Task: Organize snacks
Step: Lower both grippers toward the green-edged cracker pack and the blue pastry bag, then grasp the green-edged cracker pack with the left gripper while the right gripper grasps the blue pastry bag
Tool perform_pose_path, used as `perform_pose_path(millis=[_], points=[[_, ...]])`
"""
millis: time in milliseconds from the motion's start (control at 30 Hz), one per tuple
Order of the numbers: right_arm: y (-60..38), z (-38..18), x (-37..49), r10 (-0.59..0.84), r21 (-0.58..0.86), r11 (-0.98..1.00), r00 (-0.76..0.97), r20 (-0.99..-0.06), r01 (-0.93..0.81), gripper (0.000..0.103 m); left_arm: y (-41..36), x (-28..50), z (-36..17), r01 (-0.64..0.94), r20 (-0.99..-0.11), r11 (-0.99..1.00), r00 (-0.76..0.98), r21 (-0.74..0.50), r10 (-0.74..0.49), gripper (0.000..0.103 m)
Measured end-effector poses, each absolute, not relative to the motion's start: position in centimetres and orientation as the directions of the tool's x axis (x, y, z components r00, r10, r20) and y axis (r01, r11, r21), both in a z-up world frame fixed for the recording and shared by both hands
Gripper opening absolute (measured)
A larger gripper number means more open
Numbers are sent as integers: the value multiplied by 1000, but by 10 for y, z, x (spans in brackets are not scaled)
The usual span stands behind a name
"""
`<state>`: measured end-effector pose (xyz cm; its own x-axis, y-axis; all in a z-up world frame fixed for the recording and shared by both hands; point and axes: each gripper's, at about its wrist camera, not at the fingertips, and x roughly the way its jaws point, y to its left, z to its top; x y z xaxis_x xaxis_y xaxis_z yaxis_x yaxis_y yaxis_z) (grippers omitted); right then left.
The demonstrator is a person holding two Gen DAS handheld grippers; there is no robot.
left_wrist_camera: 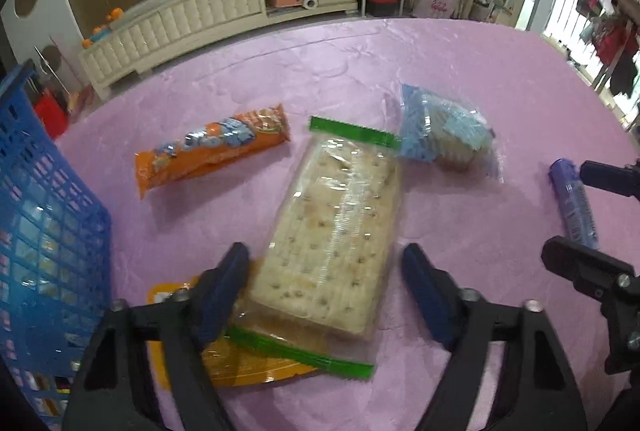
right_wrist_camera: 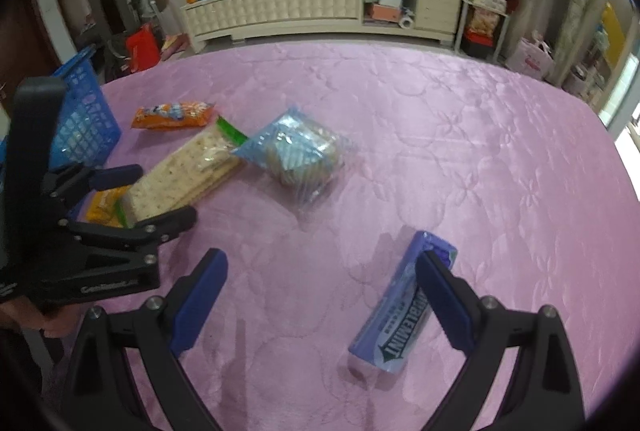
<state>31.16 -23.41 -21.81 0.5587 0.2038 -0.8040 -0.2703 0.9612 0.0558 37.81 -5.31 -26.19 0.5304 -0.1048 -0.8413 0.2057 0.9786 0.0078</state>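
Observation:
A clear cracker pack [left_wrist_camera: 332, 231] with green end seals lies between the fingers of my left gripper [left_wrist_camera: 324, 255], whose blue pads stand close beside its long edges without visibly pressing. Its near end rests on a yellow-orange packet [left_wrist_camera: 240, 363]. In the right wrist view, the left gripper [right_wrist_camera: 164, 193] straddles the cracker pack [right_wrist_camera: 180, 175]. My right gripper [right_wrist_camera: 320, 259] is open over the cloth. A purple gum pack [right_wrist_camera: 400, 311] lies against the inner side of its right finger, partly hidden by it. The left wrist view also shows the gum pack [left_wrist_camera: 572, 203] at the far right.
A blue lattice basket [left_wrist_camera: 44, 231] stands at the table's left edge, holding several packets. An orange snack pack [left_wrist_camera: 212, 147] and a blue-wrapped biscuit pack [left_wrist_camera: 444, 135] lie beyond the crackers. The purple tablecloth [right_wrist_camera: 460, 135] stretches bare to the far right. A person's hand holds the left gripper.

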Motion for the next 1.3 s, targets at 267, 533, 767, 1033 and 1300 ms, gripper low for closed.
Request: perform_pose_path(millis=[267, 533, 767, 1033, 1300], points=[[-225, -213, 314, 277, 44, 910, 524, -805, -413, 97, -62, 361, -253, 184, -818, 983, 569, 18, -91, 55], [-218, -209, 344, 245, -100, 851, 559, -792, -515, 97, -47, 347, -232, 111, -768, 994, 636, -15, -82, 54], [-207, -224, 381, 286, -103, 778, 495, -821, -620, 97, -39, 357, -236, 61, -765, 998, 641, -34, -65, 55], [-195, -245, 405, 307, -57, 745, 417, -855, -665, 81, -36, 361, -243, 26, -778, 998, 625, -61, -64, 55], [-193, -239, 395, 332, -32, 715, 381, -863, -698, 59, -35, 355, -233, 11, -778, 997, 624, -81, -71, 55]])
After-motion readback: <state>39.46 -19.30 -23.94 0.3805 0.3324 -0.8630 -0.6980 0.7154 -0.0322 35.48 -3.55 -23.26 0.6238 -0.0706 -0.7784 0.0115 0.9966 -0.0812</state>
